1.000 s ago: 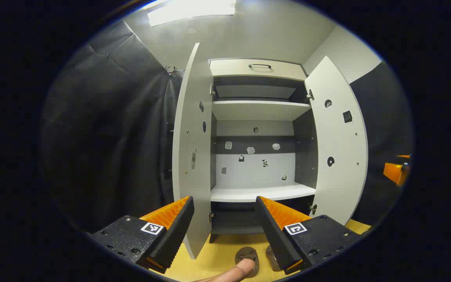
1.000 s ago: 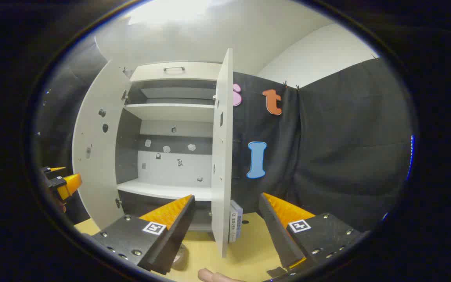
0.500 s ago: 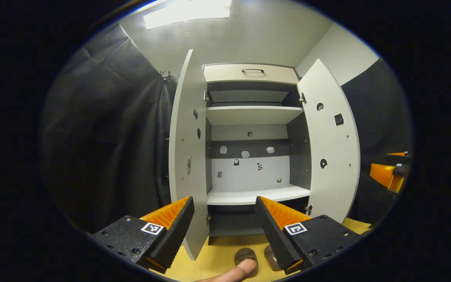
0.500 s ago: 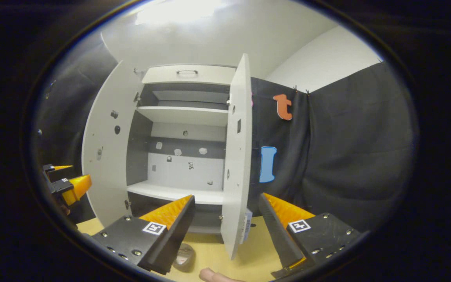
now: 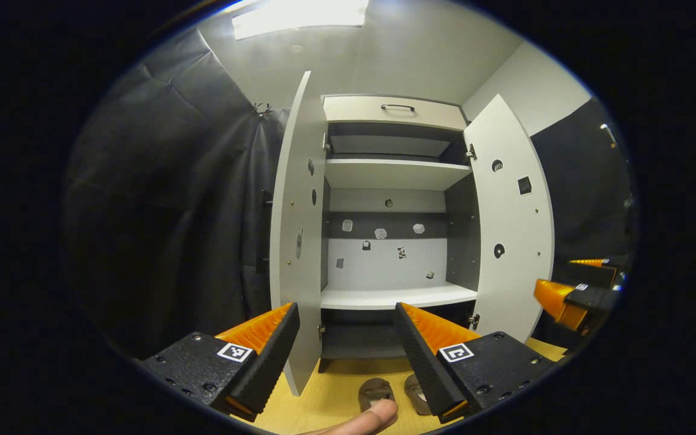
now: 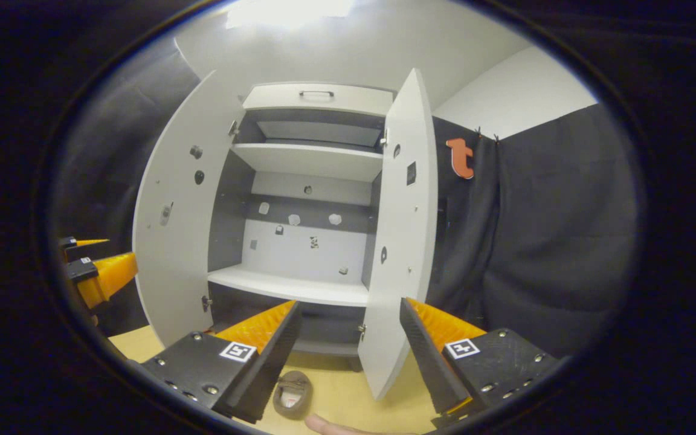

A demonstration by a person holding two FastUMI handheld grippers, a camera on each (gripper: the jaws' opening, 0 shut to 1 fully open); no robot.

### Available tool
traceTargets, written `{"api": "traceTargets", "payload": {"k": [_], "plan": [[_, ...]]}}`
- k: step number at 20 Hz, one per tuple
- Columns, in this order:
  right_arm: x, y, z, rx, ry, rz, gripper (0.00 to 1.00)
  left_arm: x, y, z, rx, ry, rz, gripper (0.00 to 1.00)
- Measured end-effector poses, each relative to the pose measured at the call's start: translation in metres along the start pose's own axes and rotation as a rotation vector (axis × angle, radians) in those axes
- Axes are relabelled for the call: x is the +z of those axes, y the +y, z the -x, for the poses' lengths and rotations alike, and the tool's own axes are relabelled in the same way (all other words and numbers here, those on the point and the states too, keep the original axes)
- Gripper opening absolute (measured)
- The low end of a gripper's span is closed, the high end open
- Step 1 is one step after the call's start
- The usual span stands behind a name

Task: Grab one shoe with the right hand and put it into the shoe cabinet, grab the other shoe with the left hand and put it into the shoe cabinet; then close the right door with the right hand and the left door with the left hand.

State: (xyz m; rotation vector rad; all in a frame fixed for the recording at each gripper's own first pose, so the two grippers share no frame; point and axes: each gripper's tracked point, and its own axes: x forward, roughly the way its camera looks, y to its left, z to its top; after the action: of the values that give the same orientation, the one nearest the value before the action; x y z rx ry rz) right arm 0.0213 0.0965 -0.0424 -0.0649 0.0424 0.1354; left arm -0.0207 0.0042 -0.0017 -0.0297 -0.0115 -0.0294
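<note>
The white shoe cabinet (image 5: 393,112) (image 6: 318,99) stands ahead with both doors swung wide, the left door (image 5: 293,241) (image 6: 173,229) and the right door (image 5: 514,229) (image 6: 405,241). Its shelves are bare. Two brown shoes (image 5: 375,393) (image 5: 414,386) lie on the yellow floor in front of it; one brown shoe (image 6: 292,394) shows in the right gripper view. My left gripper (image 5: 345,344) is open above the shoes, holding nothing. My right gripper (image 6: 351,344) is open too, in front of the right door's lower edge. Each gripper appears at the other view's edge: the right gripper (image 5: 577,290), the left gripper (image 6: 91,272).
Black cloth walls (image 5: 161,211) (image 6: 553,241) close in on both sides of the cabinet. A drawer with a dark handle (image 5: 397,107) tops the cabinet. A fingertip (image 5: 372,418) shows at the bottom edge. The yellow floor (image 6: 336,399) runs before the cabinet.
My right gripper has swung left, so the cabinet and its right door now sit more central in its view and the shoe shows more fully. The left gripper barely shifted.
</note>
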Motion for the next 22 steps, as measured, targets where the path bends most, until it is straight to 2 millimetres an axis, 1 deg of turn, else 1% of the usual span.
{"api": "traceTargets", "payload": {"k": [1,2,3,4,5,6,11,12,13,14,15,17,18,19,20,21,22], "plan": [[-0.008,0.009,-0.004,0.016,0.014,-0.006,0.98,-0.002,0.003,0.001,0.003,0.001,0.002,0.96],[-0.015,0.018,-0.012,0.027,0.025,-0.005,0.98,-0.002,0.003,0.001,0.003,0.000,0.005,0.96],[-0.024,0.025,-0.018,0.036,0.036,0.003,0.96,-0.003,0.005,0.001,0.003,0.001,0.006,0.93],[-0.034,0.031,-0.023,0.044,0.050,0.011,0.96,-0.005,0.007,0.002,0.006,0.004,0.004,0.93],[-0.045,0.039,-0.029,0.059,0.073,0.011,0.96,-0.007,0.008,0.001,0.008,0.008,0.002,0.96],[-0.061,0.049,-0.033,0.081,0.104,0.008,0.98,-0.009,0.008,0.001,0.008,0.009,0.001,0.96],[-0.140,0.086,-0.057,0.157,0.270,0.013,0.96,-0.022,0.009,0.005,-0.013,0.024,0.003,0.96],[-0.157,0.097,-0.060,0.184,0.299,-0.005,0.96,-0.024,0.011,0.006,-0.012,0.027,0.004,0.96],[-0.175,0.111,-0.061,0.229,0.340,-0.025,0.98,-0.025,0.013,0.007,-0.009,0.029,0.007,0.96],[-0.196,0.125,-0.060,0.271,0.386,-0.026,0.98,-0.026,0.015,0.008,-0.008,0.029,0.007,0.96],[-0.211,0.133,-0.060,0.298,0.423,-0.017,0.98,-0.028,0.016,0.009,-0.009,0.030,0.006,0.96],[-0.245,0.138,-0.063,0.301,0.481,0.022,0.98,-0.034,0.018,0.011,-0.010,0.036,0.006,0.96],[-0.256,0.140,-0.065,0.293,0.497,0.034,0.98,-0.036,0.020,0.012,-0.010,0.040,0.015,0.96],[-0.270,0.140,-0.068,0.278,0.519,0.049,0.96,-0.039,0.020,0.012,-0.012,0.046,0.025,0.94],[-0.284,0.141,-0.067,0.268,0.540,0.057,0.96,-0.042,0.020,0.013,-0.016,0.052,0.033,0.96],[-0.299,0.142,-0.068,0.257,0.570,0.065,0.96,-0.044,0.021,0.014,-0.015,0.057,0.038,0.96],[-0.316,0.142,-0.068,0.239,0.597,0.066,0.98,-0.044,0.022,0.014,-0.011,0.060,0.037,0.96]]}}
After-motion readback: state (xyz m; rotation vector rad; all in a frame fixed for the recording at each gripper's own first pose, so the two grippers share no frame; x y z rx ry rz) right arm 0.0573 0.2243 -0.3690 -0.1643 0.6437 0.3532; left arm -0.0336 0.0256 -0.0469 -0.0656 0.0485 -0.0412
